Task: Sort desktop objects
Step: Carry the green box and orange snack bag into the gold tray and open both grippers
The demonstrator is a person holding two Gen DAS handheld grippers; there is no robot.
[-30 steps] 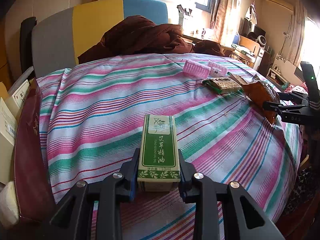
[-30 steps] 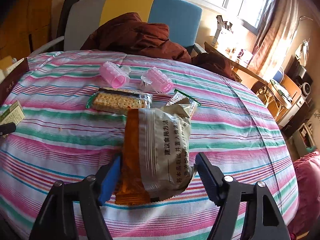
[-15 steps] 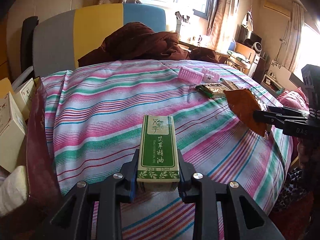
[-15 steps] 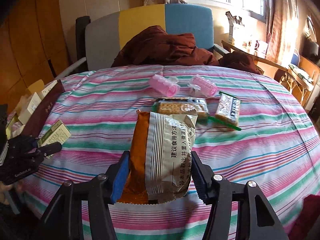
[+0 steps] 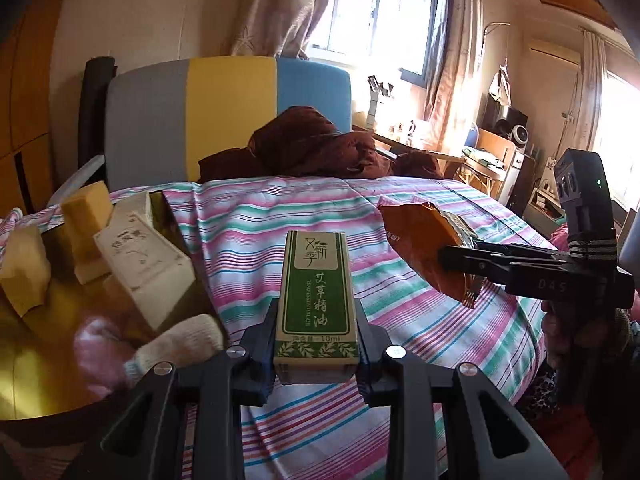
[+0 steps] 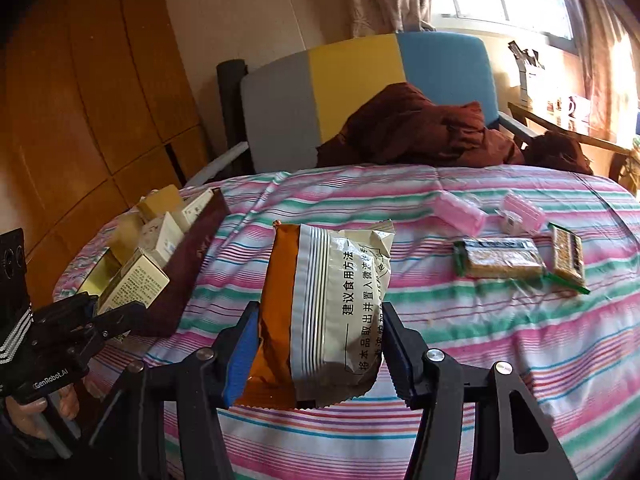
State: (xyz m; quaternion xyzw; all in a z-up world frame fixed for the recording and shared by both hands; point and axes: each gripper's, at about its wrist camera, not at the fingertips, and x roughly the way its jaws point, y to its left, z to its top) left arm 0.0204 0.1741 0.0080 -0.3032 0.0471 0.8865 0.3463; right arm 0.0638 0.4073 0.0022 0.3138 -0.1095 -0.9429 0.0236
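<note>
- My left tongs (image 5: 316, 344) are clamped tight on the green box (image 5: 316, 300), sticking straight out front.
- Right tongs (image 6: 316, 352) pinch the snack bag (image 6: 324, 312) upright between them.

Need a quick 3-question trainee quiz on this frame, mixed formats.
1. True or false: the left gripper is shut on the green essential oil box.
2. What does the right gripper hold? A) pink hair roller B) orange and white snack packet C) cracker pack
3. Fill in: the small cartons stand in a dark red ___ at the bed's left edge.

Key: 1 true; 2 B; 3 box.
</note>
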